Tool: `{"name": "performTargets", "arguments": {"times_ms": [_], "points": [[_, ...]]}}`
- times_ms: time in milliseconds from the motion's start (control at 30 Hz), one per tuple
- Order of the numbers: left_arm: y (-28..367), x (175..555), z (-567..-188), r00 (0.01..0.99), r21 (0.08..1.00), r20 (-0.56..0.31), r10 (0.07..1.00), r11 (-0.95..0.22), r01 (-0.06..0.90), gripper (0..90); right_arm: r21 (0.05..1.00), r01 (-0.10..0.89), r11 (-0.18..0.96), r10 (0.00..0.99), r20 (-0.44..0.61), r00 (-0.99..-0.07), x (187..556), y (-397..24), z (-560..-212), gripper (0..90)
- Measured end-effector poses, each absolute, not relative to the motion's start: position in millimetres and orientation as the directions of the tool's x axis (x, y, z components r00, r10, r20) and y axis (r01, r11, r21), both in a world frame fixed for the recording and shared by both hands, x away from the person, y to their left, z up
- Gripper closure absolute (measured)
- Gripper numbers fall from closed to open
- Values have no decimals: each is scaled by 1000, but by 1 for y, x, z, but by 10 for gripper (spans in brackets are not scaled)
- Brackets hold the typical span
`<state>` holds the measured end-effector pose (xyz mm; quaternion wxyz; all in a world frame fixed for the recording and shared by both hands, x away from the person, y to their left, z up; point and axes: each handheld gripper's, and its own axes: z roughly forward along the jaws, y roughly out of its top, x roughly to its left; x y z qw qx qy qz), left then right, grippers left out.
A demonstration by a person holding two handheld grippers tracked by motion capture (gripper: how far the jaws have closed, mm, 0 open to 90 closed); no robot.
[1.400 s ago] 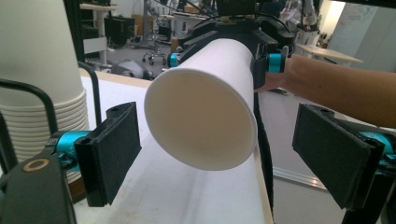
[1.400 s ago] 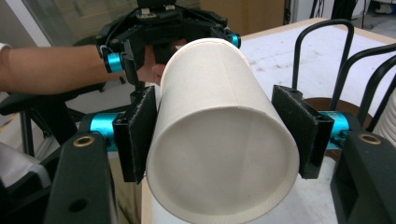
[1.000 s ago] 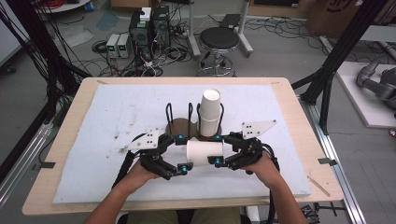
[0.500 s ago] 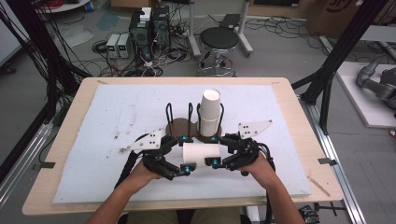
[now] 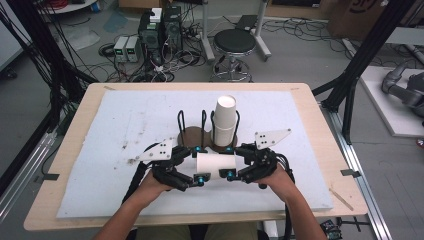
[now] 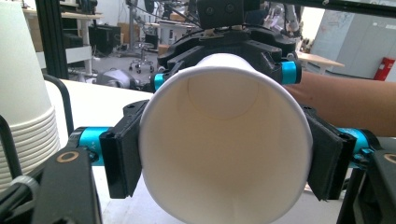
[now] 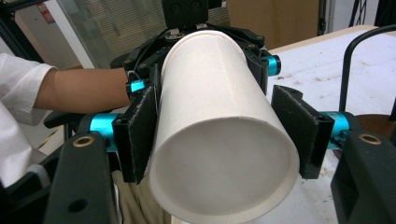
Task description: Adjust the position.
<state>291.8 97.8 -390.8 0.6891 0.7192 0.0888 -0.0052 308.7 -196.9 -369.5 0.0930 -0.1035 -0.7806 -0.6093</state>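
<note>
Cables litter the grey floor [image 5: 310, 50] behind the white-padded table [image 5: 100, 170] (both grippers, left gripper [image 5: 192, 171] just closing, clamp a paper cup [image 5: 216, 165]).

No lettering, brand, number or sign can be read anywhere in these pictures. The brown cardboard box [image 5: 369, 14] at the far right of the floor carries dark printed marks — too cropped and blurred to make out. The plain white paper cup [image 5: 215, 164] and the white stack of paper cups [image 5: 225, 120] bear no print at all. The wall sheet [image 6: 337, 24] behind the table shows faint lines, none legible.
</note>
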Motion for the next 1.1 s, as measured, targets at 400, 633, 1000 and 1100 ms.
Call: {"name": "performTargets", "arguments": {"times_ms": [400, 633, 1000, 1100], "points": [[99, 293, -386, 980, 988, -112, 164, -83, 126, 263, 932, 272, 240, 117, 250, -961, 308, -198, -360, 217], [104, 293, -377, 978, 979, -82, 194, -166, 115, 264, 924, 234, 302, 164, 192, -968, 306, -200, -345, 210], [109, 297, -357, 975, 943, -36, 222, -315, 106, 267, 840, 92, 534, 187, -11, -982, 304, -180, -322, 210], [109, 298, -354, 974, 931, -32, 226, -347, 111, 267, 819, 79, 569, 178, -29, -984, 304, -175, -321, 210]]}}
